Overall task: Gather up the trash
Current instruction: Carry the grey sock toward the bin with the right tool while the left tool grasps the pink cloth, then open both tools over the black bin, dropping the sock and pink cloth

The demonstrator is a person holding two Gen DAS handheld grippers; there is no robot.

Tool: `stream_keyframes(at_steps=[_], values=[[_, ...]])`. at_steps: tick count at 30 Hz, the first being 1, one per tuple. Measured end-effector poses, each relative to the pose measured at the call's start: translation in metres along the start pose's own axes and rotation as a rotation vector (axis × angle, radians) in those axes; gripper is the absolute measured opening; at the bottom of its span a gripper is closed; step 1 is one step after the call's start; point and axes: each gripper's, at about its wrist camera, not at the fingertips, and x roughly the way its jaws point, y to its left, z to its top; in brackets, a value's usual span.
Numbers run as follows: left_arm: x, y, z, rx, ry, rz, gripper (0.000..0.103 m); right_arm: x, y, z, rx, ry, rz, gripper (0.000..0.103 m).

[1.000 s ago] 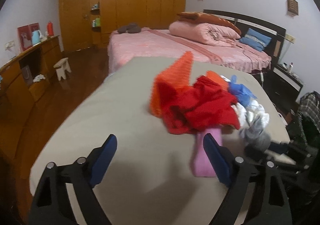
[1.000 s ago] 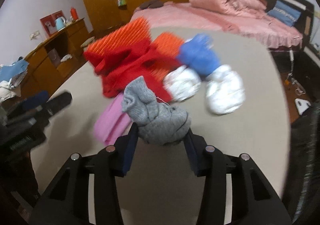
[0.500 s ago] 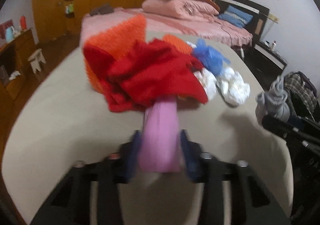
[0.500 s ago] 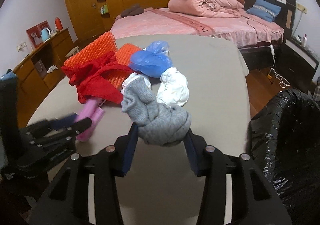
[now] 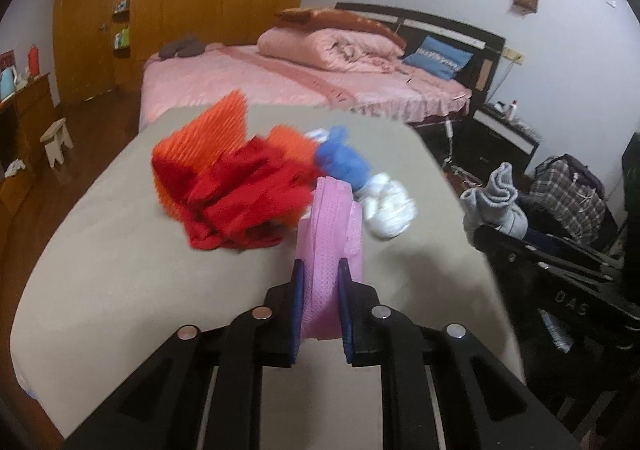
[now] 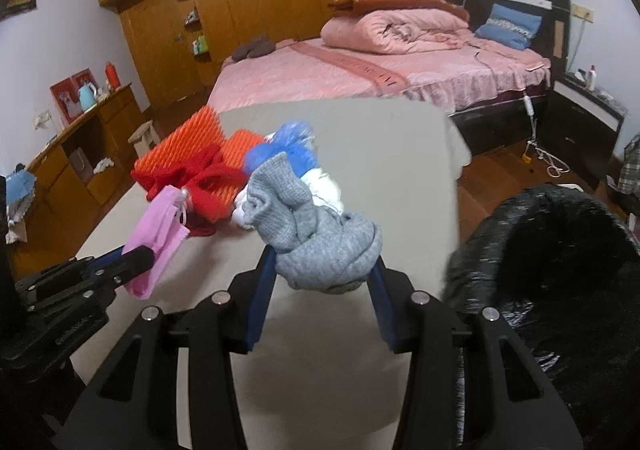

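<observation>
In the left wrist view, the left gripper [image 5: 320, 302] had just closed its fingers on the pink mask [image 5: 326, 246], lifted near the red cloth [image 5: 244, 202] over the bench [image 5: 100, 270]. In the right wrist view, the right gripper [image 6: 320, 290] was clamped on the grey sock [image 6: 320, 242], with the black bin bag [image 6: 560, 270] just to the right; the carrying step looked under way, and next each item probably needed moving over the bag and releasing.

The pink face mask [image 5: 328, 234] is thin non-woven fabric with a fine dimpled weave, matt. The grey sock [image 6: 320, 246] at five o'clock from it in the right wrist view is ribbed knit, soft and fuzzy. The red cloth [image 5: 240, 202] looks like dull knitted fabric; the orange mat [image 5: 208, 134] behind it at eleven o'clock is ridged and spiky, plastic-like. The blue bag [image 6: 280, 150] is thin, shiny film. The table cover [image 5: 120, 250] is smooth matt cloth. The black bin liner [image 6: 560, 270] is glossy, crinkled plastic. The wardrobe [image 6: 256, 2] is lacquered, reflective wood.
</observation>
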Motion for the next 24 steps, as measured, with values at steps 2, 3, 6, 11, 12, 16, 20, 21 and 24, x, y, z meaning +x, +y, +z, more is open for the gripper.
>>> stream_keyframes(at_steps=[2, 3, 6, 11, 12, 16, 20, 21, 24], values=[[-0.001, -0.011, 0.008, 0.011, -0.013, -0.015, 0.016, -0.012, -0.011, 0.001, 0.015, -0.020, -0.017, 0.044], [-0.001, -0.017, 0.011, 0.018, -0.019, -0.022, 0.016, -0.016, -0.015, 0.002, 0.021, -0.027, -0.024, 0.044], [0.001, -0.039, 0.022, 0.045, -0.035, -0.060, 0.016, -0.032, -0.034, 0.003, 0.050, -0.055, -0.050, 0.044], [0.007, -0.073, 0.034, 0.082, -0.046, -0.132, 0.016, -0.058, -0.071, -0.001, 0.100, -0.087, -0.122, 0.044], [0.010, -0.083, 0.037, 0.092, -0.046, -0.155, 0.016, -0.063, -0.078, -0.003, 0.109, -0.091, -0.137, 0.044], [0.017, -0.117, 0.041, 0.133, -0.049, -0.220, 0.016, -0.081, -0.114, -0.014, 0.155, -0.098, -0.217, 0.044], [0.023, -0.151, 0.045, 0.177, -0.047, -0.286, 0.016, -0.093, -0.143, -0.027, 0.192, -0.096, -0.286, 0.044], [0.024, -0.159, 0.046, 0.187, -0.048, -0.298, 0.016, -0.097, -0.152, -0.031, 0.202, -0.096, -0.305, 0.044], [0.029, -0.184, 0.048, 0.214, -0.047, -0.341, 0.016, -0.104, -0.168, -0.039, 0.222, -0.098, -0.344, 0.044]])
